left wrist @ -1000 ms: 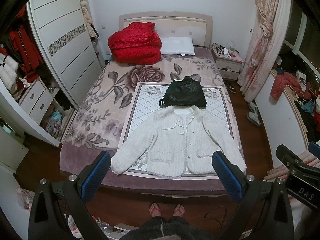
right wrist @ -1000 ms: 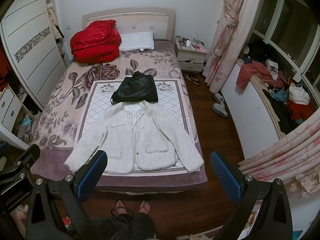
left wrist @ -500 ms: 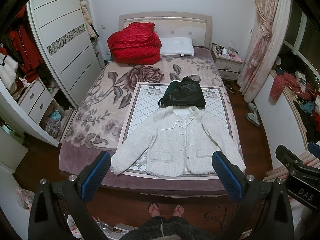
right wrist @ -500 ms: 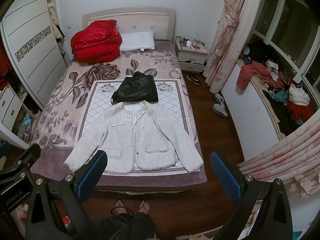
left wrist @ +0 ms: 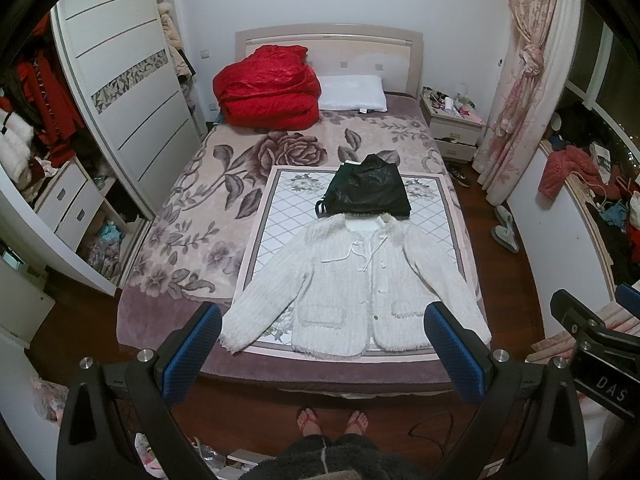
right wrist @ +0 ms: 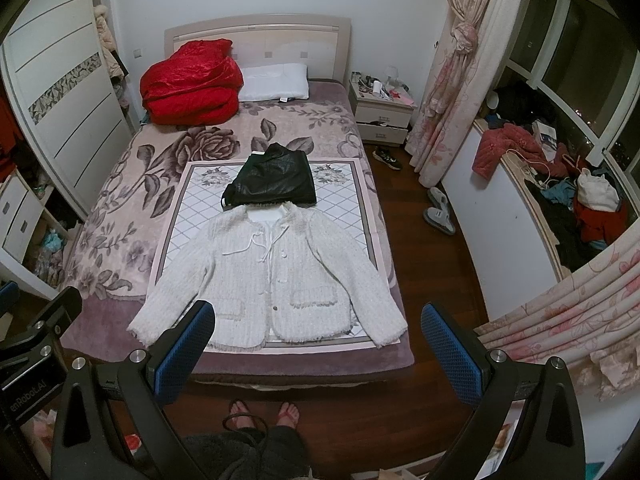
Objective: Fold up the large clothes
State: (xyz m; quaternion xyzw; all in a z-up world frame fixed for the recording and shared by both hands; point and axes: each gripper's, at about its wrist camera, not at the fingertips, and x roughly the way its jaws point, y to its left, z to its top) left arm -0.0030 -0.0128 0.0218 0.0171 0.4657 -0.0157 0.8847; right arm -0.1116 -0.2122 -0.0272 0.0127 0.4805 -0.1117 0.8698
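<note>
Left gripper (left wrist: pixel 322 350): spread wide, holding nothing, blue pads facing each other above the foot of the bed.
Right gripper (right wrist: pixel 318 350): likewise wide open and empty, held high over the floor at the bed's end; its black frame also shows at the right edge of the left wrist view.
Person: slippered feet (left wrist: pixel 332 420) on the dark wooden floor just short of the bed, dark fuzzy clothing below them.
White jacket (left wrist: pixel 352 284): lies flat, front up, on the quilted mat, sleeves spread out to both sides, hem toward the person, collar toward the headboard; neither gripper touches it.
Quilted mat (left wrist: pixel 280 216): pale diamond-patterned rectangle laid over the near half of the bed.
Black garment (left wrist: pixel 368 192): folded, resting on the mat's far end, touching the jacket's collar.
Bed (left wrist: pixel 192 216): covered by a floral blanket.
Red quilt (left wrist: pixel 268 88): bundled at the head of the bed, beside a white pillow (left wrist: pixel 354 94).
Wardrobe (left wrist: pixel 124 92): white sliding door left of the bed.
Nightstand (left wrist: pixel 454 120): cluttered, right of the headboard, near the tied floral curtain (left wrist: pixel 520 92).
</note>
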